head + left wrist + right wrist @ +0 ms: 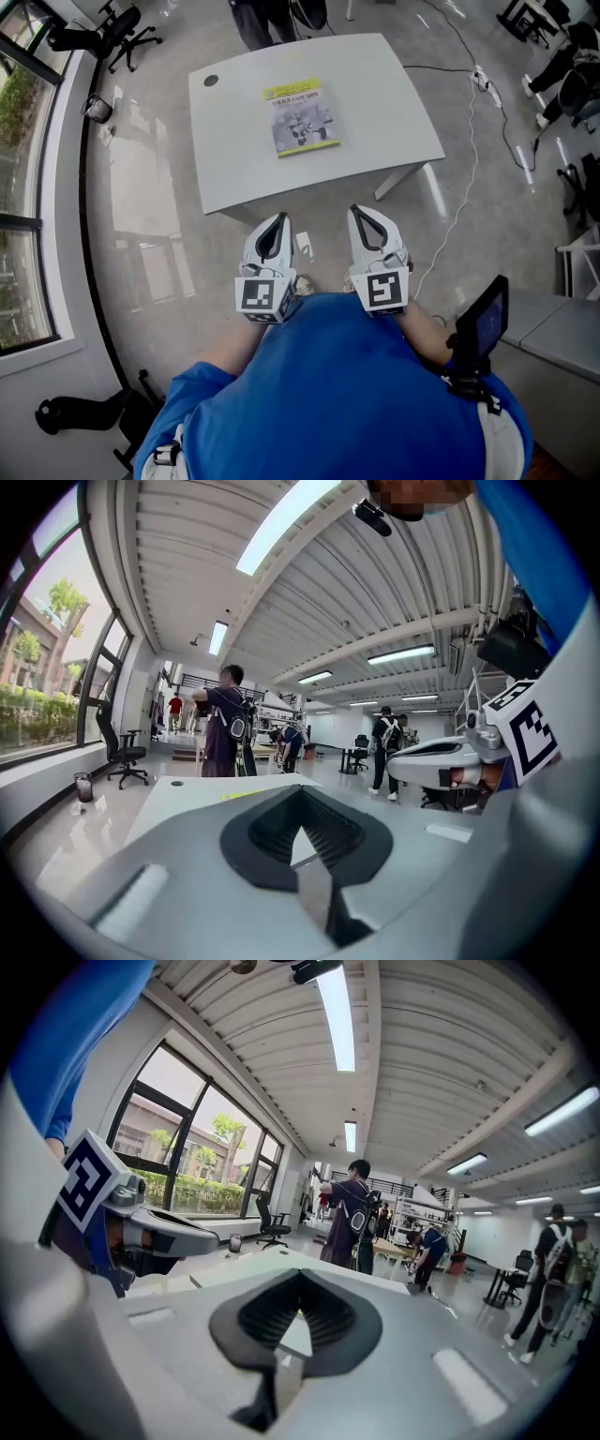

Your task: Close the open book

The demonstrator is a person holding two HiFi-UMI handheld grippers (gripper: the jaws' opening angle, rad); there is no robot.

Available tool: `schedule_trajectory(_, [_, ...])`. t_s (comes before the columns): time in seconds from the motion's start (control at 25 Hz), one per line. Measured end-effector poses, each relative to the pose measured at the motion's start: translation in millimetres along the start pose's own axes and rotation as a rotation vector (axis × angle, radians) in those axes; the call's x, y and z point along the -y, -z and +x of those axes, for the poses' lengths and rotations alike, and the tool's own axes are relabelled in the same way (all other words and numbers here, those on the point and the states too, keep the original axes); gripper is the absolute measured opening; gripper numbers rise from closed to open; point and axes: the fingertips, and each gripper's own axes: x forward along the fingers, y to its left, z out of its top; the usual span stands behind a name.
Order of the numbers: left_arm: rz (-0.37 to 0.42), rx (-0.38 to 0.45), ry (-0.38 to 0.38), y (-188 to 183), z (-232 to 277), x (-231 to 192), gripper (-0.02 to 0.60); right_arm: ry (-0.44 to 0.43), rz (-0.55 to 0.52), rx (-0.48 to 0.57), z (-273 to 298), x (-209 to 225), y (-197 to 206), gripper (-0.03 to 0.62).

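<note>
Yellow-banded book (303, 119) lies shut — cover print unreadable.

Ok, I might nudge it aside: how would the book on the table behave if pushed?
The book lies flat and looks thin, so probably light and somewhat bendy. The table looks smooth, so it would likely slide, not tip.

The thin grey-covered, yellow-banded book (302, 119) lies on a plain white surface (394, 103). The pale grey left hand-held gripper (278, 218) and right hand-held gripper (360, 212) bear black-and-white square markers.
</note>
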Motion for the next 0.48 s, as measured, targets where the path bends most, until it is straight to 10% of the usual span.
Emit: schedule_trajectory(0.48, [0.016, 0.040, -0.033, -14.8, 4.5, 48.6, 0.006, -0.025, 0.037, 0.032, -27.2, 41.9, 4.8, 0.003])
